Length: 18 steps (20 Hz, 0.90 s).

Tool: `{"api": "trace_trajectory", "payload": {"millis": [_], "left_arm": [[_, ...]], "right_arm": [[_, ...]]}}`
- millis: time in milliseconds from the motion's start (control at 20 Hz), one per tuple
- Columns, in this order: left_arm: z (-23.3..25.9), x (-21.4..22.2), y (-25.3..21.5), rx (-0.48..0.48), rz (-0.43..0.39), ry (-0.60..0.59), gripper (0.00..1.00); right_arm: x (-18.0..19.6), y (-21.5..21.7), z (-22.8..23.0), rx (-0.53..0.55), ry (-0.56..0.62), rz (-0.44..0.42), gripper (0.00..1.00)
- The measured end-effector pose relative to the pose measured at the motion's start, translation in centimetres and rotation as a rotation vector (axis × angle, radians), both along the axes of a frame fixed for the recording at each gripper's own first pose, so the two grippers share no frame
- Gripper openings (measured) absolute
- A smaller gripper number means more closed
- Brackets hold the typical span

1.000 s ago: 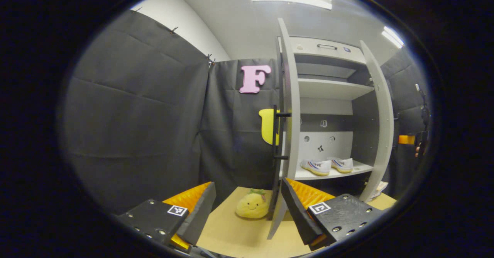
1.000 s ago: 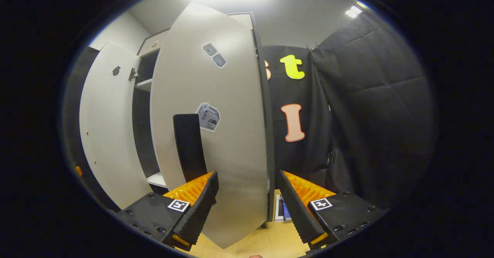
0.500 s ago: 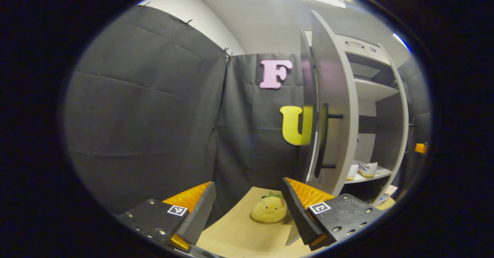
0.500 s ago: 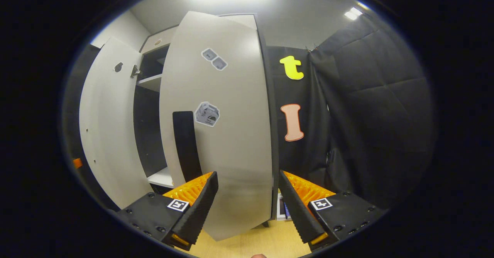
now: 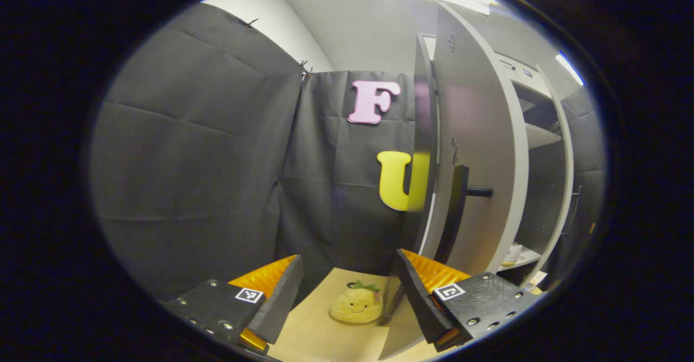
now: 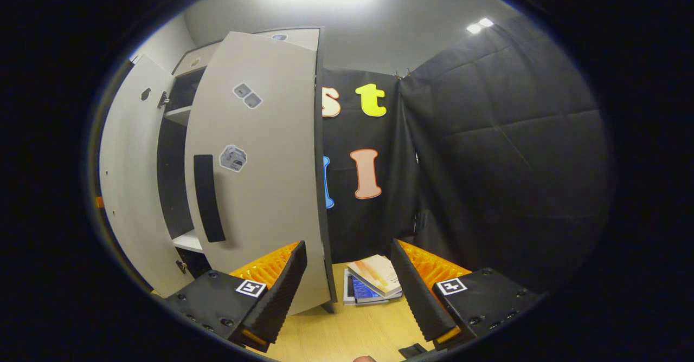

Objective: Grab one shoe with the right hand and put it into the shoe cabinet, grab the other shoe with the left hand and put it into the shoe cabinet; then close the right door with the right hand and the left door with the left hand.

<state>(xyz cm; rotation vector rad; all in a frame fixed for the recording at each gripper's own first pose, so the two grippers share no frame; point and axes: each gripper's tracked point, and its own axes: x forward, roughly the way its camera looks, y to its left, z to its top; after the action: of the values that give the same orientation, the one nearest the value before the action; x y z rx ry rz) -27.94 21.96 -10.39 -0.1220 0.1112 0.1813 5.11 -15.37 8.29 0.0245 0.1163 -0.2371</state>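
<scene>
1. Left claw (image 5: 347, 297) wide open, gripping nothing, held above light wooden floor (image 5: 314, 335).
2. Yellow smiling plush toy (image 5: 355, 304) lying on floor between the claw fingers as framed, near foot of left door.
3. Left door (image 5: 477, 188) of shoe cabinet (image 5: 542, 150) partly swung, outer face toward left gripper view, black bar handle (image 5: 452, 213) on it, door edge just beside right finger.
4. Past door edge, cabinet interior with shelves; small bit of a white shoe (image 5: 512, 252) on lower shelf, mostly hidden by door.
5. Right gripper view: left door inner face (image 6: 130, 188) at far left, dark cabinet gap (image 6: 173, 178) next to it, white shelf edge low in gap.
6. Right door (image 6: 260, 161) partly open, outer face toward camera, black handle (image 6: 209, 198) and two stickers on it; lower edge just behind left finger.
7. Right claw (image 6: 347, 297) wide open, empty, not touching door as far as visible.
8. Stack of books (image 6: 374, 280) on floor between the fingers as framed, beside door's bottom corner.
</scene>
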Motion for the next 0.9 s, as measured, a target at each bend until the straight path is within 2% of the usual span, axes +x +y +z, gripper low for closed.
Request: {"api": "trace_trajectory", "payload": {"millis": [400, 900], "left_arm": [[2.3, 0.1, -2.7, 0.145, 0.007, -0.017, 0.92], [2.3, 0.8, -10.8, 0.098, -0.081, -0.035, 0.93]], "right_arm": [[-0.6, -2.6, -1.4, -0.003, 0.019, -0.007, 0.98], [-0.2, -3.5, -2.9, 0.005, 0.049, 0.05, 0.98]]}}
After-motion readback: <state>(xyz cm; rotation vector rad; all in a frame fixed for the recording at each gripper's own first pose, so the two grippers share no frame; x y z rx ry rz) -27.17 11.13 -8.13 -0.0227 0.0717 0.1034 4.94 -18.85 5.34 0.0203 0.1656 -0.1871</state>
